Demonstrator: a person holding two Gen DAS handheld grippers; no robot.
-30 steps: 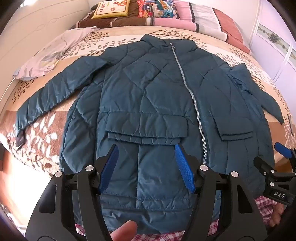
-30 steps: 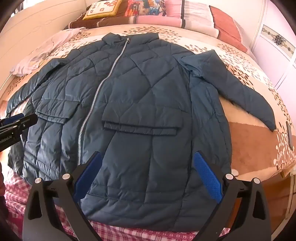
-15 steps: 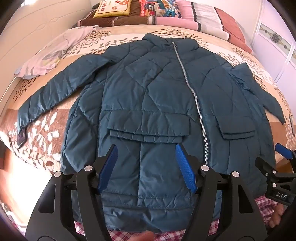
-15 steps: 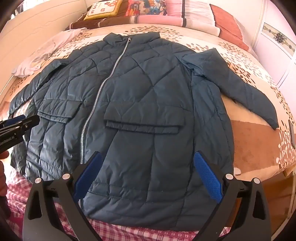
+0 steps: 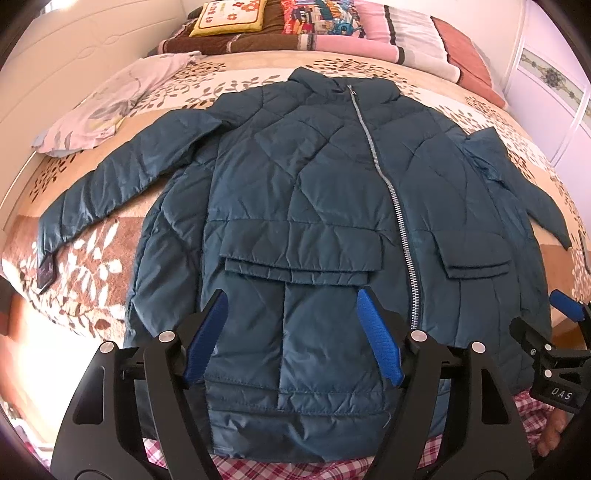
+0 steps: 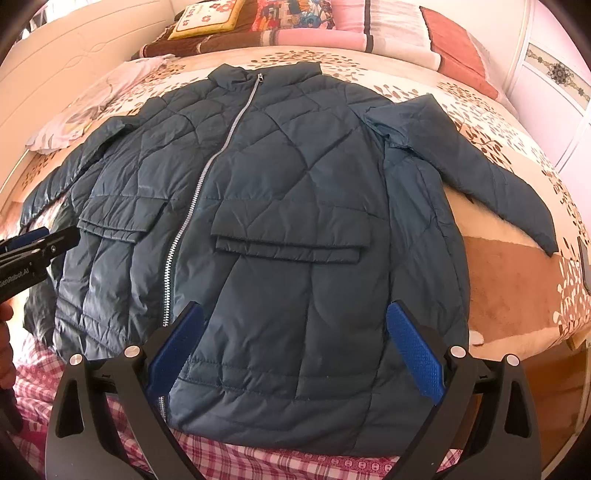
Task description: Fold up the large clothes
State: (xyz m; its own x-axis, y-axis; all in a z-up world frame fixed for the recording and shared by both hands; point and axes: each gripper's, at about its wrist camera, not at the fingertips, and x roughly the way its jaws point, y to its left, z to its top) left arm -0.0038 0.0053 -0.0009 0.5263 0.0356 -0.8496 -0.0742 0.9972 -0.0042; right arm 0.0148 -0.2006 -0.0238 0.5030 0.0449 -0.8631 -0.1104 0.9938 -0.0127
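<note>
Jacket (image 5: pixel 314 192): flat on the bed (image 5: pixel 92 258), zipped, unfolded.
Left hand-held gripper (image 5: pixel 291 336): jaws opening wider, pinching nothing.
Right hand-held gripper (image 6: pixel 293 349): spread, empty.
Folding: not begun.

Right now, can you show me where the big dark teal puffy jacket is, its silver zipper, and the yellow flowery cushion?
Dark teal puffy jacket (image 5: pixel 295 184), left wrist view, chest panel.
Silver zipper (image 5: pixel 391 192), left wrist view, middle of its teeth.
Yellow flowery cushion (image 5: pixel 229 16), left wrist view, its patterned face.
</note>
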